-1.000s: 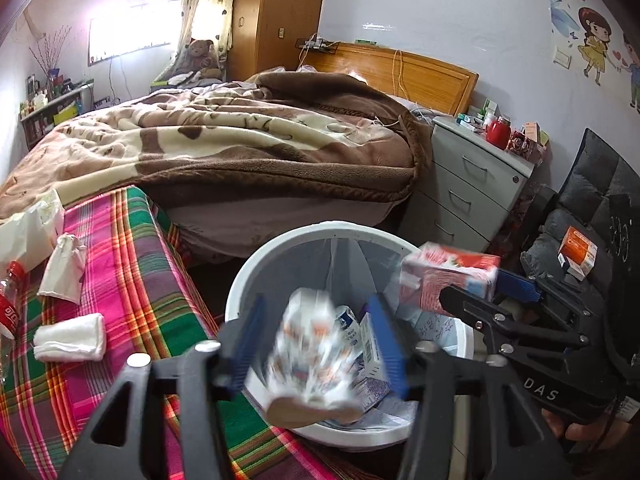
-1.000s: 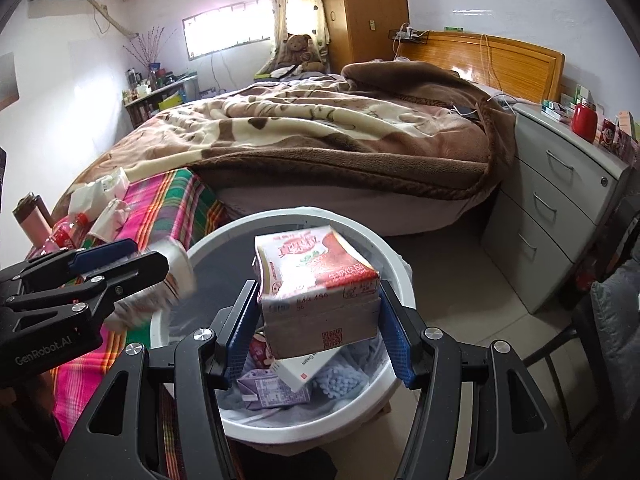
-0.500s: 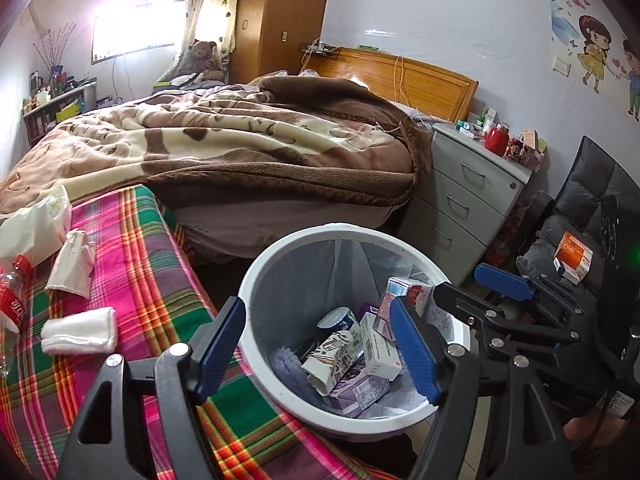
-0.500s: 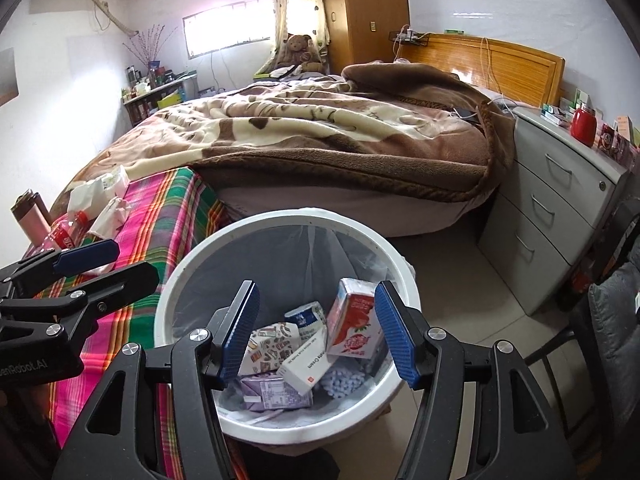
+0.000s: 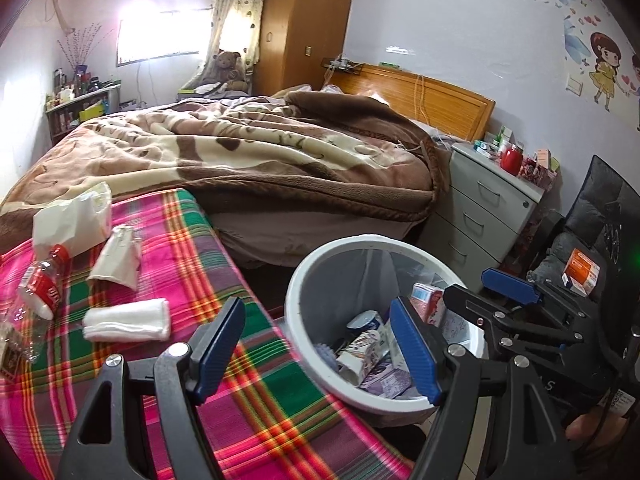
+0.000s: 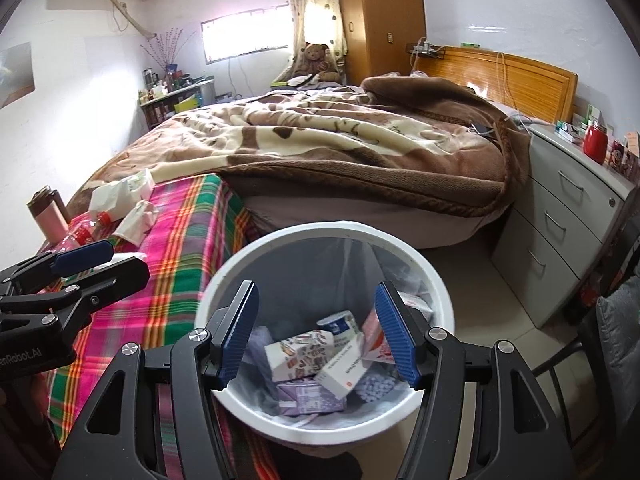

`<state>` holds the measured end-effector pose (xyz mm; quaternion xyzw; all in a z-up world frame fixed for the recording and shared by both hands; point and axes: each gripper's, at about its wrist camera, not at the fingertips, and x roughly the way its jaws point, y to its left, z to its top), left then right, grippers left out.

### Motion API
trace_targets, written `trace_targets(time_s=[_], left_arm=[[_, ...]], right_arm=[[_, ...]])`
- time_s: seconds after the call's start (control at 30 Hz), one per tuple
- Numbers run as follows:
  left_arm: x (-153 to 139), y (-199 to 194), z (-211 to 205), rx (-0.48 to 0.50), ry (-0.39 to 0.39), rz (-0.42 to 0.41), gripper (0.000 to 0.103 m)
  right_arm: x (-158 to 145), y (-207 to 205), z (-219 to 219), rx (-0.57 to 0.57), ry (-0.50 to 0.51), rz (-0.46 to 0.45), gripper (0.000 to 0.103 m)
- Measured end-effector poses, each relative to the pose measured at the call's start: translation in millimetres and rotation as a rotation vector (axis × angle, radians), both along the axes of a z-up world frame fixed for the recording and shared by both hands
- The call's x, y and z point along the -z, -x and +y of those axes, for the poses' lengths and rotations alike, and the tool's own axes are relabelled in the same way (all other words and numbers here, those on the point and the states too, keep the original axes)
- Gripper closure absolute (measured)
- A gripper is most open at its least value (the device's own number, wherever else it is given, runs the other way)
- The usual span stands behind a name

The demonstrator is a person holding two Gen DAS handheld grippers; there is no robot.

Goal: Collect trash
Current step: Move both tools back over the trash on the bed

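Hanging with jaws apart and nothing between them, the left gripper (image 5: pixel 318 348) and the right gripper (image 6: pixel 316 330) are both empty now — a second ago the left one was letting go of a crumpled printed pack and the right one was clamped on a red-and-white carton. Both pieces are now lying inside the bin (image 6: pixel 280 242), a round white plastic tub with a thin grey liner, standing on the floor against the edge of the cloth-covered surface. Among the trash in it are showing a patterned carton (image 6: pixel 304 354), a white box with red print (image 6: pixel 344 372), a flat purple pack (image 6: pixel 310 398) and the red-and-white carton (image 5: pixel 430 298) leaning at the far side. The left gripper's view is now sitting further over the plaid cloth (image 5: pixel 224 264) than before, so the bin is lying to its right instead of straight under its blue ribbed pads. More trash is waiting on that bright pink-and-green cloth: a soft rolled white tissue (image 5: pixel 128 320), a crumpled paper wrapper (image 5: pixel 116 258), a white plastic bag (image 5: pixel 72 218) and a clear bottle with a red label (image 5: pixel 38 286). Beyond it a bed is spreading under a thick fleecy brown-and-cream blanket (image 5: pixel 240 148), with a grey metal drawer cabinet (image 5: pixel 484 204) beside the wooden headboard — and a black padded chair (image 5: pixel 600 216) holding an orange box (image 5: pixel 580 272) is standing close behind the right gripper.
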<state>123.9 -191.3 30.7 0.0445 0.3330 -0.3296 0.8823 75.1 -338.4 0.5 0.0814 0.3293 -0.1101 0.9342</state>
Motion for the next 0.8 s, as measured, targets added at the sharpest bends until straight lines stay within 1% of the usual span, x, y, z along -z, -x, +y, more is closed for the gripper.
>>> trace_targets(time_s=[0.07, 0.27, 0.4, 0.63, 0.8], left_arm=[[-0.8, 0.1, 7.3, -0.016, -0.007, -0.015, 0.026], [-3.0, -6.4, 38.8, -0.077, 0.006, -0.021, 0.026], [-2.4, -12.4, 63.1, -0.123, 0.009, -0.023, 0.026], [0.7, -28.2, 109.7, -0.215, 0.011, -0.016, 0.025], [1.4, -39.7, 139.8, -0.274, 0.003, -0.019, 0.025]], right_arm=[[-1.2, -1.5, 5.7, -0.014, -0.003, -0.01, 0.041], [-2.3, -8.9, 25.1, -0.07, -0.009, -0.03, 0.04], [-2.4, -14.3, 38.2, -0.109, -0.012, -0.039, 0.037], [-0.4, -32.9, 66.9, -0.187, -0.001, -0.034, 0.036], [-1.0, -46.1, 89.6, -0.25, 0.027, -0.038, 0.036]])
